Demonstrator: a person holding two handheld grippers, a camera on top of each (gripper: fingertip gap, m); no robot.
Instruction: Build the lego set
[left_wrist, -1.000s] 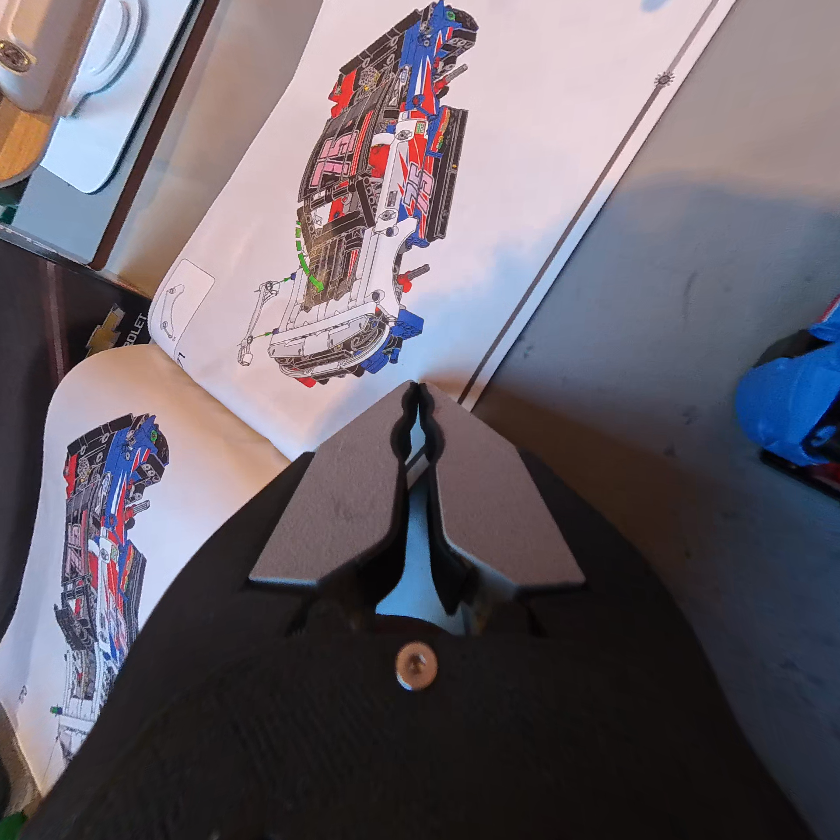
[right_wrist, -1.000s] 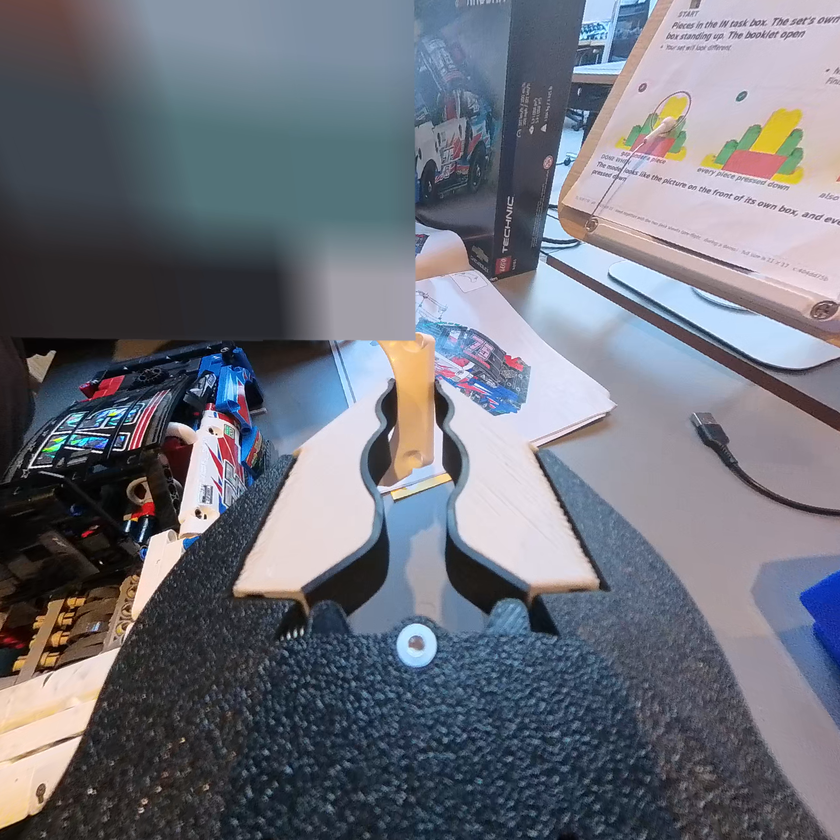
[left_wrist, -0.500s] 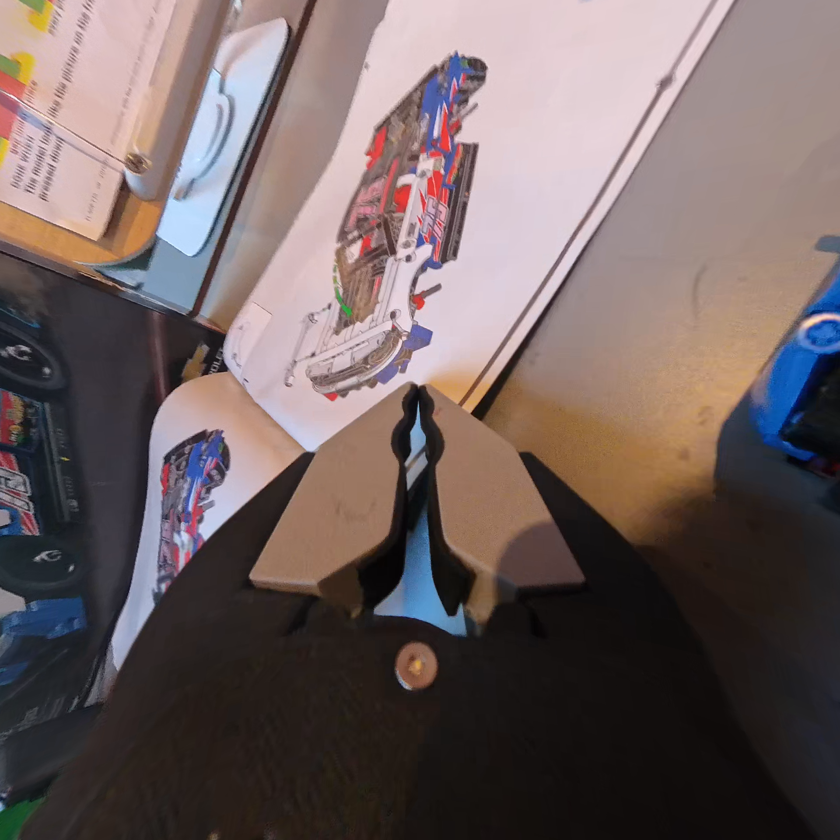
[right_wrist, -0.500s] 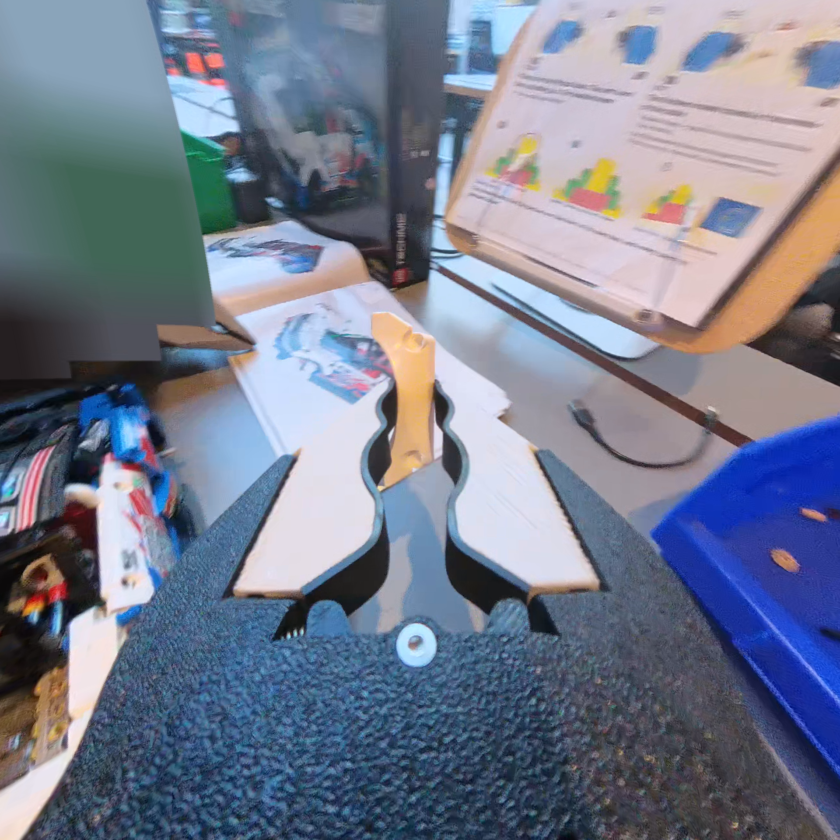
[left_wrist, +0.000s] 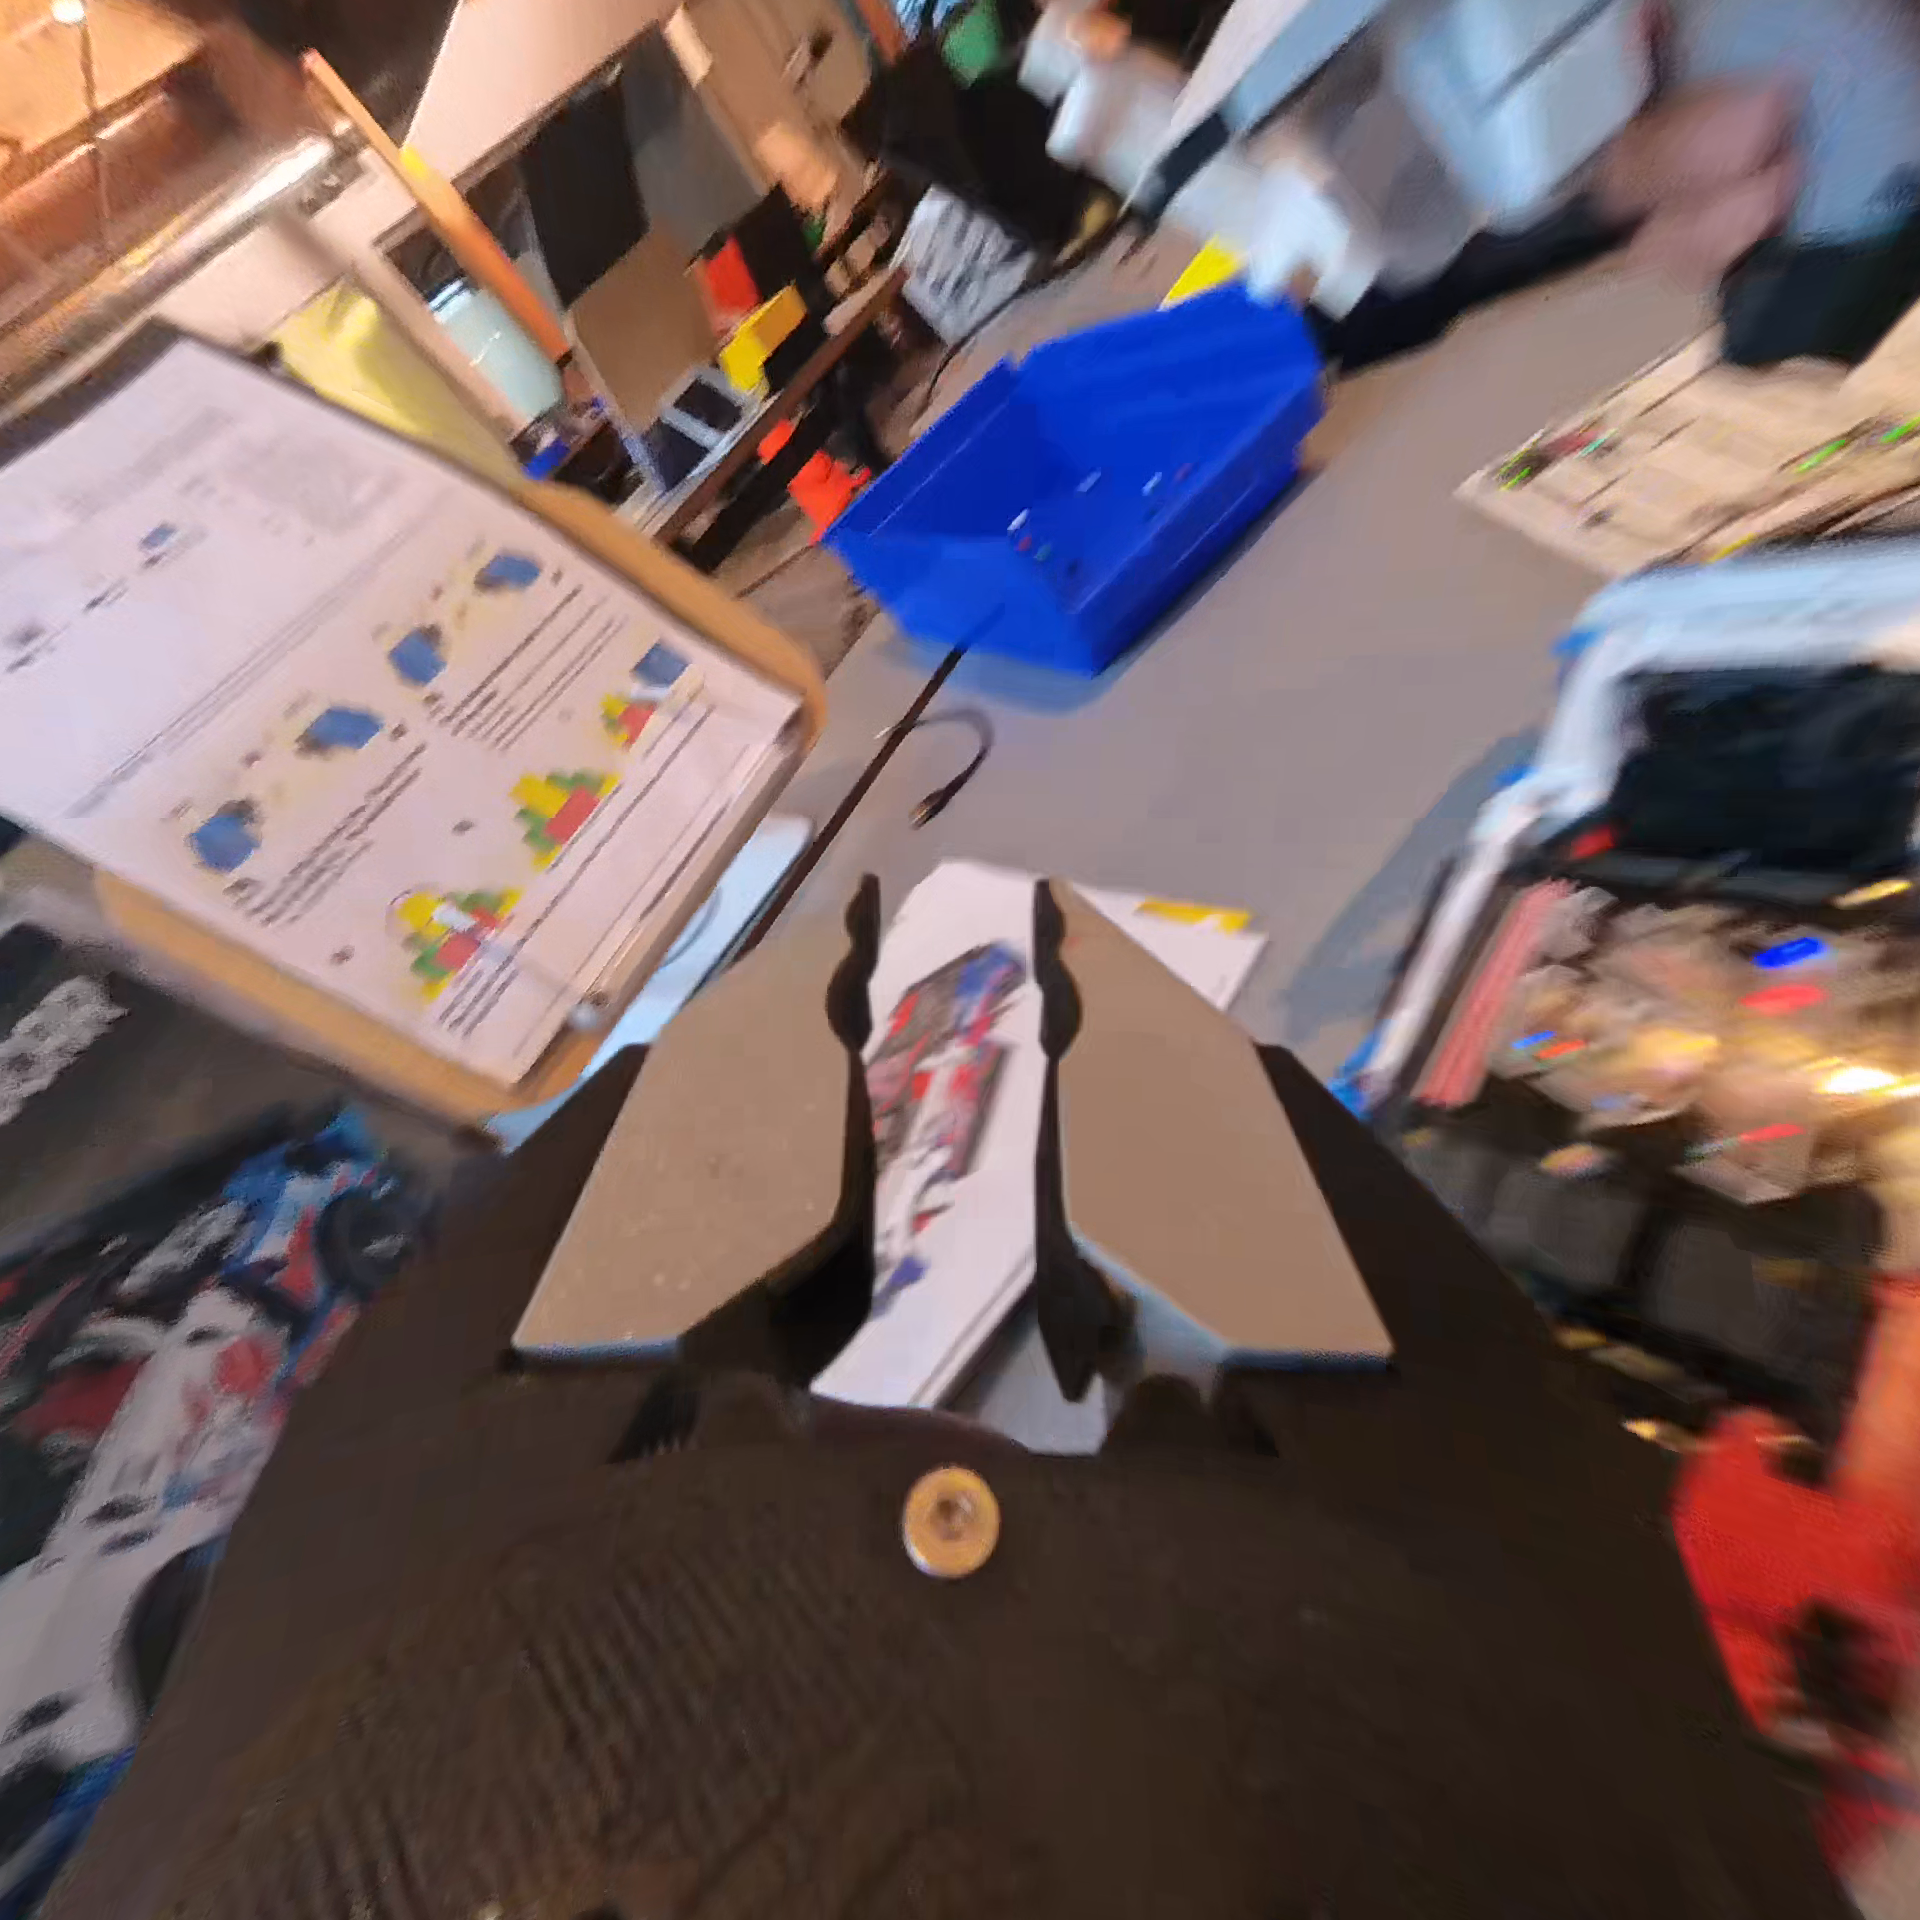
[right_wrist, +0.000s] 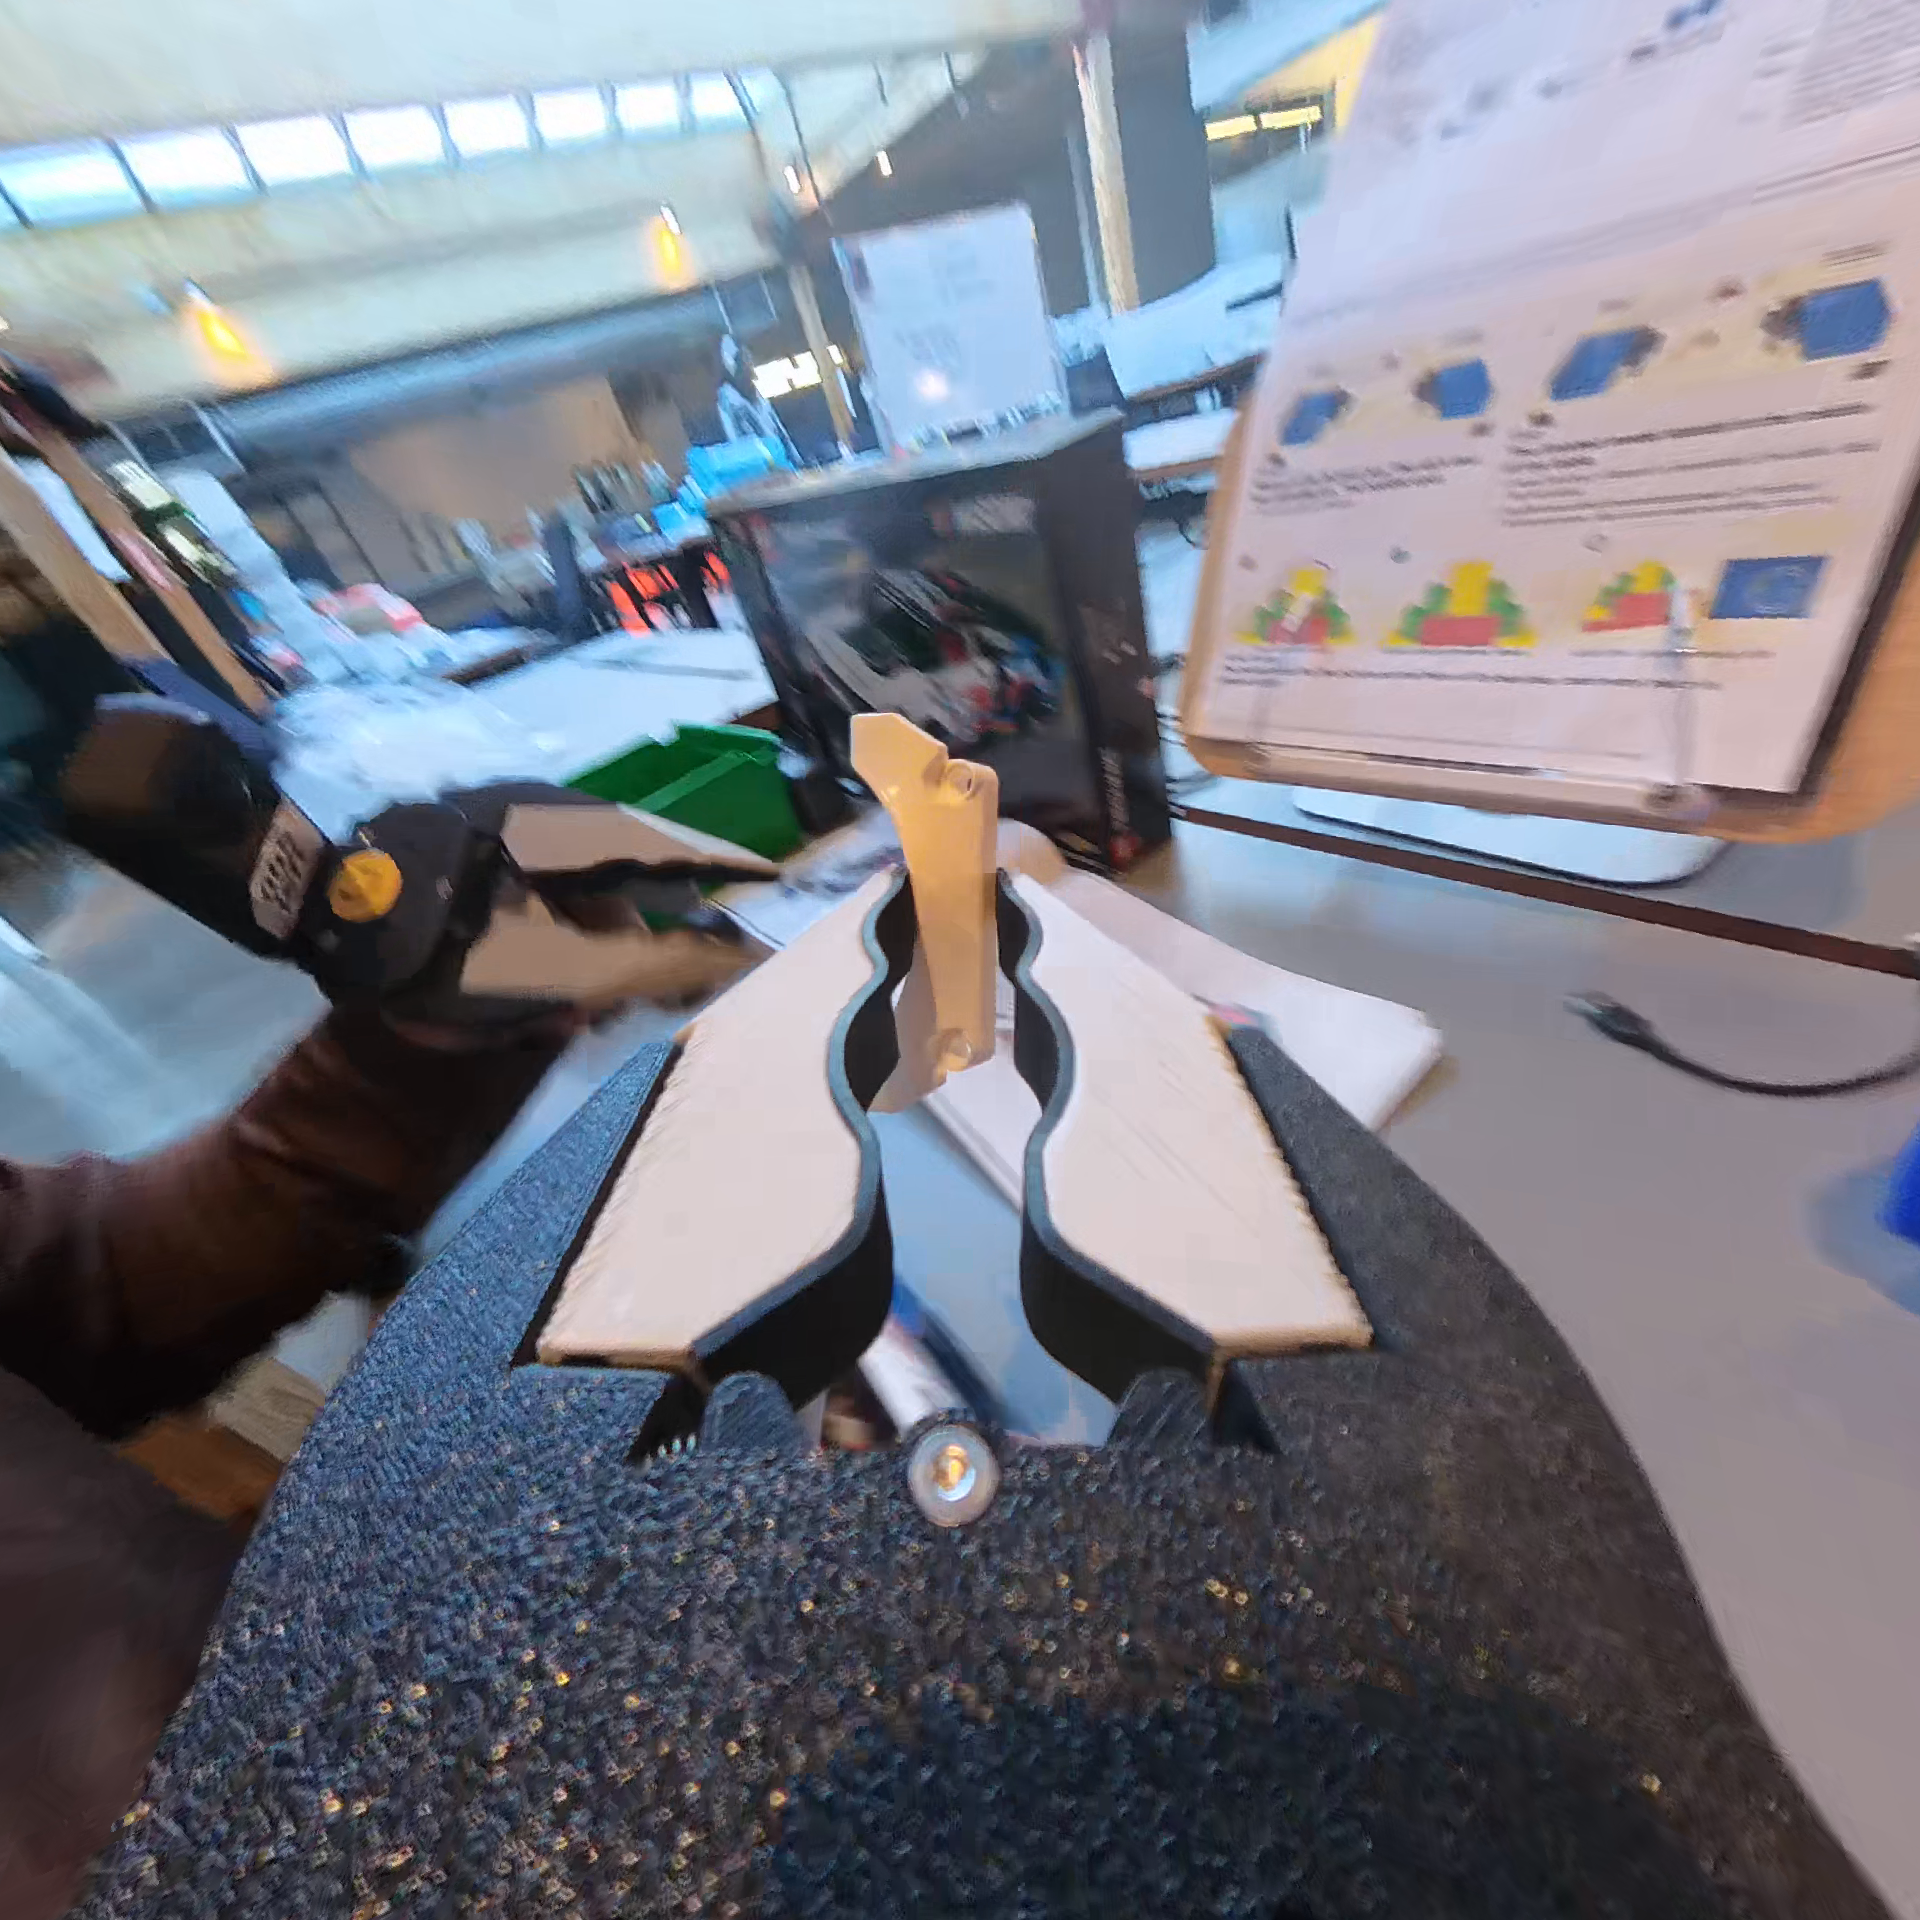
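My right gripper (right_wrist: 948, 894) is shut on a slim white lego panel piece (right_wrist: 940, 831) that stands up between its tips, held above the table. My left gripper (left_wrist: 951, 914) is open and empty, raised over the open instruction booklet (left_wrist: 935, 1091). It also shows in the right wrist view (right_wrist: 748, 899), held by a hand in a dark sleeve (right_wrist: 260, 1143) at the left. The part-built lego car (left_wrist: 1714, 935) is a blur at the right of the left wrist view.
A blue bin (left_wrist: 1081, 499) stands farther back on the grey table (left_wrist: 1299, 748). An instruction board on a stand (right_wrist: 1558, 468) is at the right, the set's black box (right_wrist: 966, 644) and a green bin (right_wrist: 707, 790) behind. A black cable (right_wrist: 1714, 1060) lies by the booklet (right_wrist: 1247, 1018).
My left gripper has opened, lifted off the booklet and tilted up toward the room. My right gripper has risen and tilted up with the white piece still in it.
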